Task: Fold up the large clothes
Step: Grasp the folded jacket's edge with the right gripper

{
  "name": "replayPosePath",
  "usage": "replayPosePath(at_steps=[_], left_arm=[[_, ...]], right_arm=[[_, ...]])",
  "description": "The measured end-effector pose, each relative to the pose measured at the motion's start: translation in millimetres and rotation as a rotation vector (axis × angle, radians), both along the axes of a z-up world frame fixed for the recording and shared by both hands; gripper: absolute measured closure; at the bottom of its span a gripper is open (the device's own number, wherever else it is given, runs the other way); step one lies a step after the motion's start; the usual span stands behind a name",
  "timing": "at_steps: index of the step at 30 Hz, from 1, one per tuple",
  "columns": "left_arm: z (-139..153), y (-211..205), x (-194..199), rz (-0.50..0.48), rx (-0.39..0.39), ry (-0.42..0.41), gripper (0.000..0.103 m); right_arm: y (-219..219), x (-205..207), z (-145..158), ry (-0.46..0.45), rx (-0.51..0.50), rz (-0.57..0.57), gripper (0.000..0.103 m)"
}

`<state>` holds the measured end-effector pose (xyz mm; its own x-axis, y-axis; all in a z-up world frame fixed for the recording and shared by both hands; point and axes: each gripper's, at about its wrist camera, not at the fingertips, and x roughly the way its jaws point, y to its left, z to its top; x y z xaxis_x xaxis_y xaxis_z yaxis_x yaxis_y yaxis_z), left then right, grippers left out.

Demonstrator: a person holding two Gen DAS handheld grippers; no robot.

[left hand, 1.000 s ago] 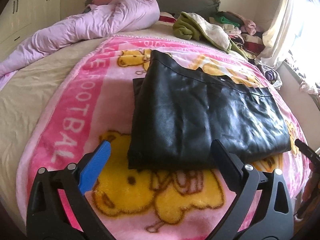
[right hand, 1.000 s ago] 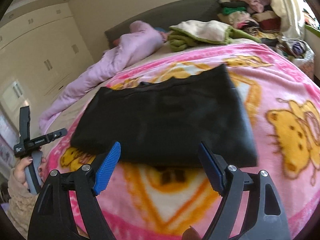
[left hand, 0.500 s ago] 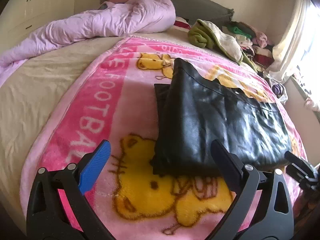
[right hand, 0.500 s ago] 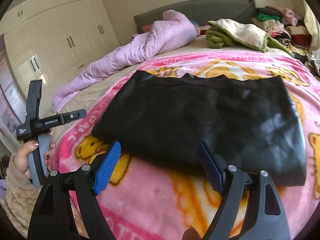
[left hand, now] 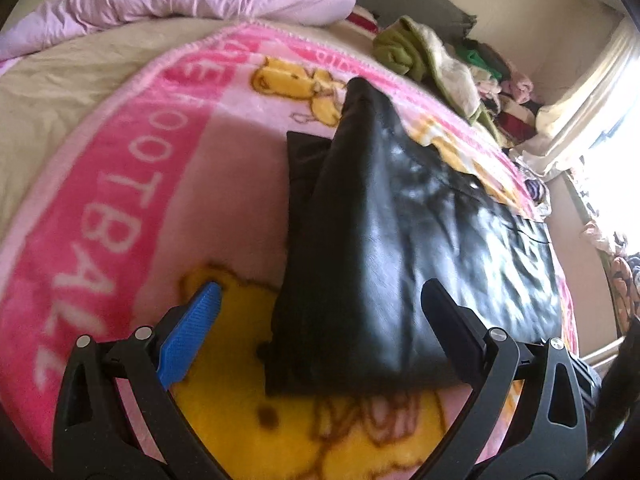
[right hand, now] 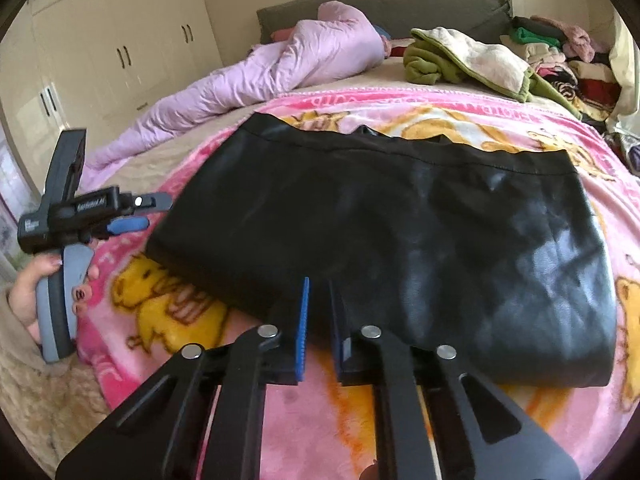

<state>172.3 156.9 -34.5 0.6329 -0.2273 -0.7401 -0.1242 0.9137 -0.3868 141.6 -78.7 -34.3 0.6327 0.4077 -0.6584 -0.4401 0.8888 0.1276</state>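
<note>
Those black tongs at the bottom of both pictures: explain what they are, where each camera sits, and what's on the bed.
They are hand-held grippers, one per hand, each carrying a fisheye camera looking along its fingers. The left gripper is open, holding nothing; in the right view you see it held in the person's left hand. The right gripper is nearly shut at the near edge of a folded black leather garment; whether it pinches it is unclear. The garment lies on a pink bear blanket, with a lilac duvet behind.
</note>
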Motion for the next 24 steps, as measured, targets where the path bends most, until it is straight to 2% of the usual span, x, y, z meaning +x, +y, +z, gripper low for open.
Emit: replayPosePath(at_steps=[4,7,12,13,14,15,16,17,20,24], left_arm=[[-19,1,19,-0.019,-0.017,0.043,0.01],[-25,6,25,-0.035,-0.071,0.044,0.01],[-28,4,33,-0.063,-0.089,0.032,0.011],[-29,4,33,-0.07,-0.094,0.027,0.021],[-29,3,33,-0.089,-0.119,0.014,0.04],[-29,3,34,-0.105,-0.154,0.003,0.048],[-28,3,33,-0.105,-0.16,0.0,0.052],[-24,-1,31,-0.115,-0.131,-0.016,0.058],[-18,-5,27,-0.121,-0.119,-0.038,0.065],[-6,-10,20,-0.126,-0.103,-0.081,0.071]], right_arm=[[2,8,-15,0.034,-0.033,0.001,0.097],[2,15,-29,0.073,-0.042,-0.008,0.099],[3,19,-46,0.085,-0.042,-0.027,0.099],[3,19,-47,0.081,-0.044,-0.026,0.099],[3,19,-46,0.082,-0.046,-0.023,0.099],[4,20,-44,0.088,-0.053,-0.016,0.099],[4,21,-41,0.089,-0.062,-0.012,0.099],[6,20,-35,0.078,-0.076,-0.006,0.1],[13,20,-5,-0.043,-0.113,0.01,0.1],[9,60,24,-0.052,-0.026,-0.009,0.1]])
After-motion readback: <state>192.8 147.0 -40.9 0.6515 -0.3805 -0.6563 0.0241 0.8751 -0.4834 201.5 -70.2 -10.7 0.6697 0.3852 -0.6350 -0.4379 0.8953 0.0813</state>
